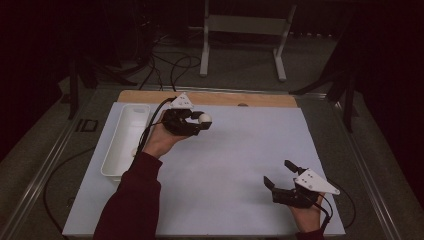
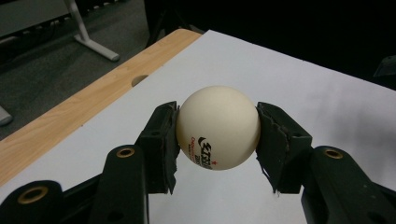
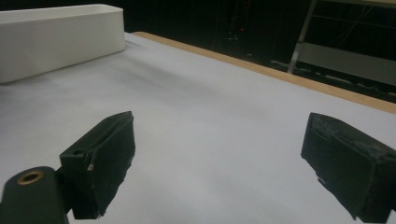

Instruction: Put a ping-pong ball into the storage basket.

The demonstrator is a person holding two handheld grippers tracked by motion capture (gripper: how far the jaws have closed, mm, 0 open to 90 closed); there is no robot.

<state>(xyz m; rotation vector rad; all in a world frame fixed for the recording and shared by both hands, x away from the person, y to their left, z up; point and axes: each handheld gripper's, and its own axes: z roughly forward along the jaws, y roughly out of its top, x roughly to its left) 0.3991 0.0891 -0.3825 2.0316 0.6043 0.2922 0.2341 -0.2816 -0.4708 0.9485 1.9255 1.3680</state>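
Here, white-topped bench [image 1: 225,165], long white tray [image 1: 125,137] along its left side.
Left gripper [image 1: 200,120], held above the bench just right of the tray, jaws pinching a cream table-tennis ball [image 2: 218,127]; right gripper [image 1: 280,174] near the front right, jaws spread, nothing between.

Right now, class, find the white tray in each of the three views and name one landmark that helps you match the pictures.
High view: the white tray lies along the left edge of the white mat, left of the left gripper holding the ball.
Left gripper view: the tray is outside this picture.
Right gripper view: the tray sits at upper left.
Shared landmark: the wooden table edge beyond the mat.
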